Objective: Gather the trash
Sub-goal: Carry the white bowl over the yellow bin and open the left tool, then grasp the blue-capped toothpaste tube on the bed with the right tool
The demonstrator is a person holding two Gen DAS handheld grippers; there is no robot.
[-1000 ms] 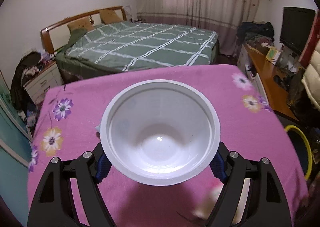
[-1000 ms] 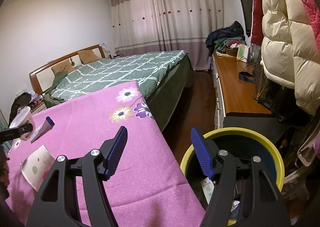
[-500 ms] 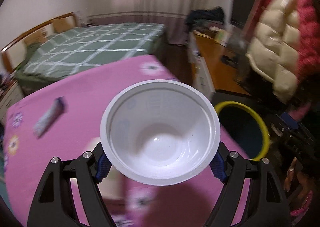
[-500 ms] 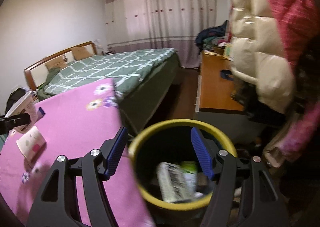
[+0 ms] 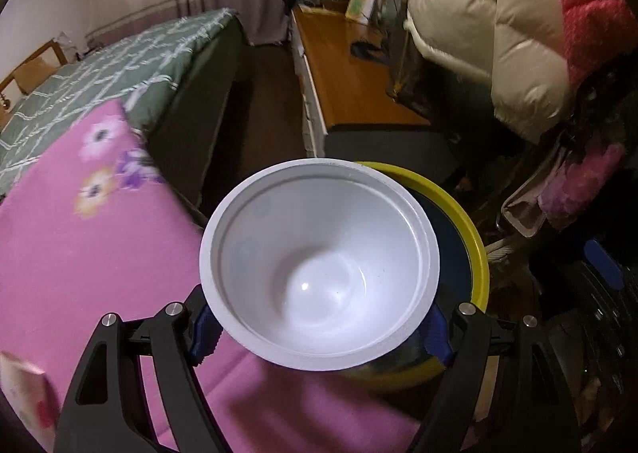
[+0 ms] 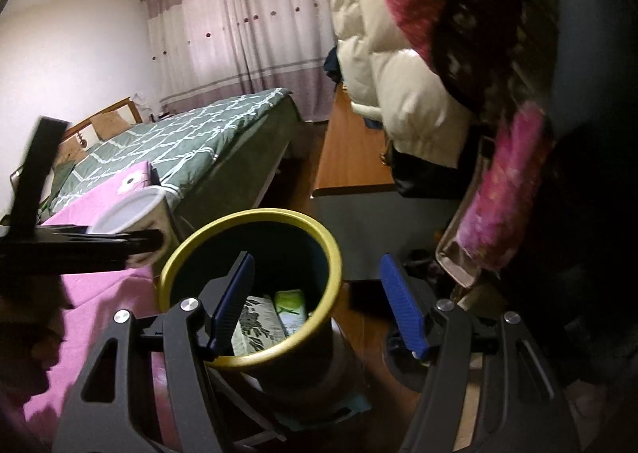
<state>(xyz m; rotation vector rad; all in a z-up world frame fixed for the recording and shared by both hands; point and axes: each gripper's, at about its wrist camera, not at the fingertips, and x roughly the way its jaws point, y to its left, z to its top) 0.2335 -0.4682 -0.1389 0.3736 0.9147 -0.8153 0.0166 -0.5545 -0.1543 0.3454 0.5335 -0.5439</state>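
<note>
My left gripper (image 5: 319, 329) is shut on a white plastic bowl (image 5: 319, 265), its mouth facing the camera. It hangs at the table's right edge, just left of the yellow-rimmed dark trash bin (image 5: 470, 229). In the right wrist view the bowl (image 6: 127, 213) and the left gripper (image 6: 99, 243) sit beside the bin's rim (image 6: 255, 215). My right gripper (image 6: 317, 305) is open and empty above the bin's near right rim. Printed wrappers (image 6: 275, 313) lie inside the bin.
The pink flowered tablecloth (image 5: 79, 233) covers the table to the left. A paper scrap (image 5: 24, 401) lies at its near left. A green bed (image 6: 191, 134), a wooden desk (image 5: 351, 74) and hanging puffy coats (image 5: 498, 34) surround the bin.
My left gripper has swung right with the bowl, from over the table to the bin's edge. My right gripper has drifted right, past the bin.
</note>
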